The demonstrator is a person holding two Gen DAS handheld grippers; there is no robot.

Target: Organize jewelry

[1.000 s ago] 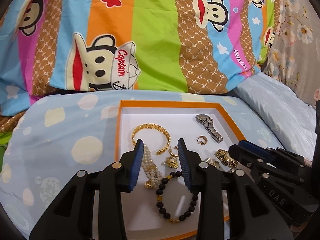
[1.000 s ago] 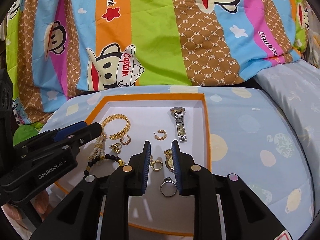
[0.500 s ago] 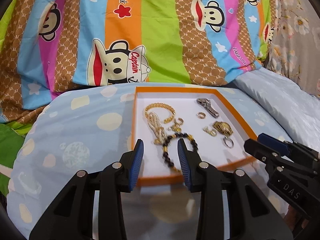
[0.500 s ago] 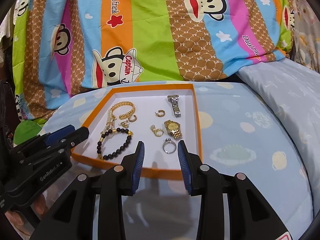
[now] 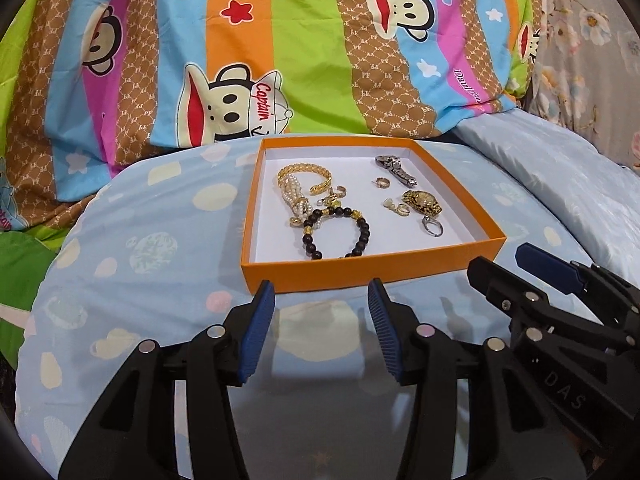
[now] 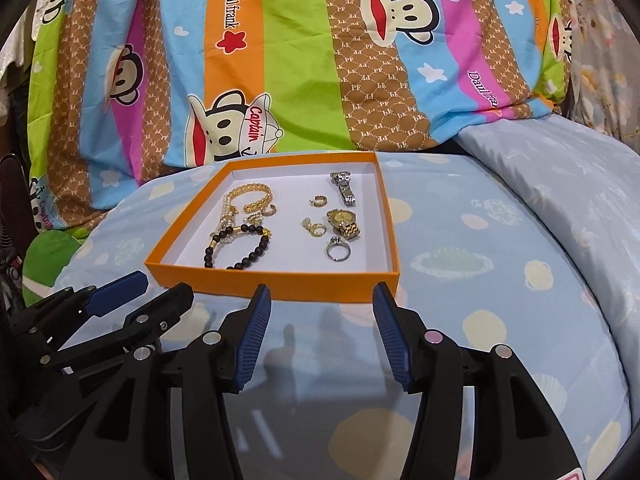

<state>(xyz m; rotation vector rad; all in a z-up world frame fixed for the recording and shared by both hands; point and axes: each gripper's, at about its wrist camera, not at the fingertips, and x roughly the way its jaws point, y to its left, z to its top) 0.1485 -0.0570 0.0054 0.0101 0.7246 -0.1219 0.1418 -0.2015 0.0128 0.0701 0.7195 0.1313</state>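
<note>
We see an orange box (image 5: 372,270) that is white inside. The bracelet (image 5: 340,236) has black beads with some gold ones. One watch (image 6: 343,224) is gold, one watch (image 6: 344,188) is silver. The bed sheet (image 6: 480,280) is light blue with pale spots. The blanket (image 5: 320,48) has bright stripes and monkey faces.

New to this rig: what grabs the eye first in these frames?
The loud striped monkey-print blanket fills the background behind everything. In front of it, on the pale blue spotted sheet, sits an orange box with a white floor holding jewelry: a black bead bracelet, a gold bangle and a gold watch. Both the left hand-held gripper and right hand-held gripper hang open and empty just short of the box.
</note>
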